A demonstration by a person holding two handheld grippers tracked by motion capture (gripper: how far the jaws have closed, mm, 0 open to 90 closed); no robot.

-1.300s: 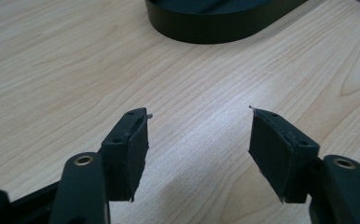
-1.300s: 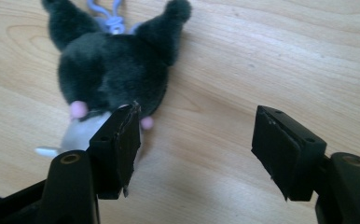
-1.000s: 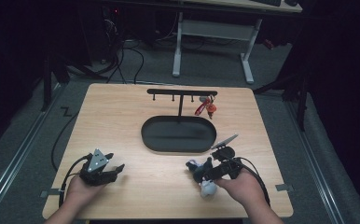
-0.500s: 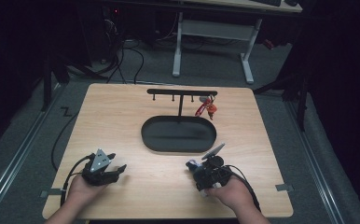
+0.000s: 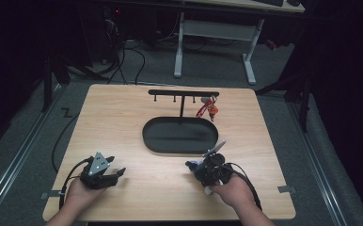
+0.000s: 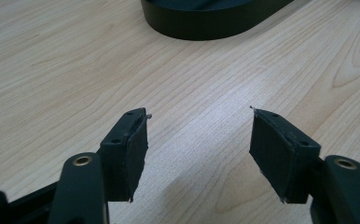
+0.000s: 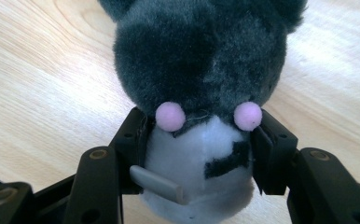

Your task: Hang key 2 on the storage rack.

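Right gripper (image 7: 199,140): jaws have just been closing and now clamp a plush toy (image 7: 201,70) from both sides, pads pressed into its white lower part, dark grey fur and two pink pom-poms just beyond the tips. A small grey tab sticks out of the white fur by the left-hand pad. Against the frame a second back, where the jaws stood wide over the toy, the hand is lower and the toy sits between the pads. Judgement: grasp made, lift not yet begun; the toy rests on the desk (image 5: 137,122) at near right.

High view: right gripper (image 5: 199,165) just near of the black oval tray (image 5: 151,136); toy mostly hidden under the hand. Far of the tray, a black hook rack (image 5: 183,93) with a red keychain (image 5: 208,108) hanging at its right end.

Left gripper (image 6: 199,135): jaws apart, nothing between, bare wood below; parked at near left (image 5: 118,173), unmoved.

Likely next: carry the toy to the tray or rack.
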